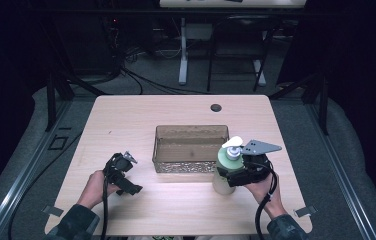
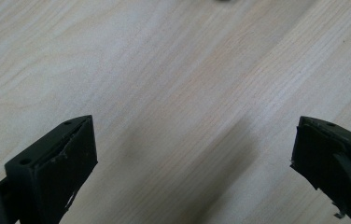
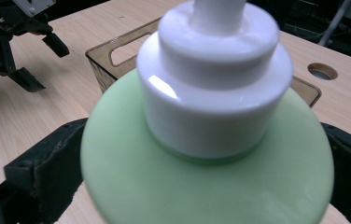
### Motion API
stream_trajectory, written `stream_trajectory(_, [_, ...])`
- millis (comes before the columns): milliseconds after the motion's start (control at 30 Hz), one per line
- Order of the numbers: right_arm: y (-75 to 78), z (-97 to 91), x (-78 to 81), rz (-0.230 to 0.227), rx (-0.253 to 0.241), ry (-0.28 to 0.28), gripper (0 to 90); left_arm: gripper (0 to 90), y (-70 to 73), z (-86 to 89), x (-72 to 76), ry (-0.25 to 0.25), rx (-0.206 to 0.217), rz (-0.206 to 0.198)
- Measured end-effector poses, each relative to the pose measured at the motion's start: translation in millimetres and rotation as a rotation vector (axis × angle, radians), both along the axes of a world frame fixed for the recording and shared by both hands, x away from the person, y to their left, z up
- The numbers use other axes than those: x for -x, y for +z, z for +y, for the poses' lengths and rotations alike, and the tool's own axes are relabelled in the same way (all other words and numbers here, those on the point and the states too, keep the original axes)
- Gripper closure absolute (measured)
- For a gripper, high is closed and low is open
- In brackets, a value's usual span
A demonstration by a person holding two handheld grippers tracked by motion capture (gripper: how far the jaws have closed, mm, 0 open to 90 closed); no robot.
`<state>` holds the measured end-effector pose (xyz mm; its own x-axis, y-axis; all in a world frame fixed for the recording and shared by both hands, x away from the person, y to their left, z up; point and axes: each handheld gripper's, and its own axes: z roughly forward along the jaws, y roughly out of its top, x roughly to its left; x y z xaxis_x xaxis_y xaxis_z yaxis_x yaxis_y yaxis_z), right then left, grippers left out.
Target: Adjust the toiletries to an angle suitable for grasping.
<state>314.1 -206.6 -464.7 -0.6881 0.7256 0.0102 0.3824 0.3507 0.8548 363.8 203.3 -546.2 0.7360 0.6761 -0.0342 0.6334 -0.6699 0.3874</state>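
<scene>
Dark room, grey floor, pale wooden table, cables behind

Black left gripper, black right gripper; trailing black cables, grey three-cornered plates, dark sleeves.

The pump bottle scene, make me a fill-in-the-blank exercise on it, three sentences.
1. The pump bottle has a pale ____ body and a white pump.
2. The bottle stands between the jaws of the ____ gripper.
3. The brown see-through basket on the table holds ____.

Missing words: green; right; nothing
</scene>
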Motion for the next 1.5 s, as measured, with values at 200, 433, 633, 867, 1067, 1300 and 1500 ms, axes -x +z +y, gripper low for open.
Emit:
stream_trajectory(200, [-4.1, -2.9, -4.6, -0.025, -0.019, 0.047, 11.2, 0.0, -0.2, 0.5, -0.2, 0.001, -0.002, 0.0])
stream_trajectory(433, [-2.7, -1.8, -1.7, -0.014, -0.003, 0.012, 11.8, 0.0, 0.3, 0.6, 0.1, 0.001, 0.0, 0.0])
stream_trajectory(633, [-0.9, 2.7, 2.2, -0.002, 0.013, -0.09, 11.8, 0.1, -0.3, 0.1, 0.3, -0.002, -0.008, 0.002])
stream_trajectory(867, [0.2, 7.8, 4.3, 0.01, 0.014, -0.175, 10.8, 0.1, -0.2, -0.2, 0.1, -0.003, -0.01, 0.003])
stream_trajectory(1067, [5.1, 0.0, 1.5, 0.037, 0.004, -0.081, 0.9, 0.1, -0.5, 0.3, -0.1, -0.002, -0.007, -0.001])
stream_trajectory(1300, [17.2, -10.5, 7.6, 0.046, 0.003, -0.033, 0.0, 0.1, 0.8, 1.2, 0.2, 0.003, -0.002, 0.001])
stream_trajectory(1500, [23.7, -36.2, 12.4, 0.073, 0.067, 0.011, 0.0, 0.1, 0.5, 0.8, 0.4, 0.001, -0.003, 0.003])
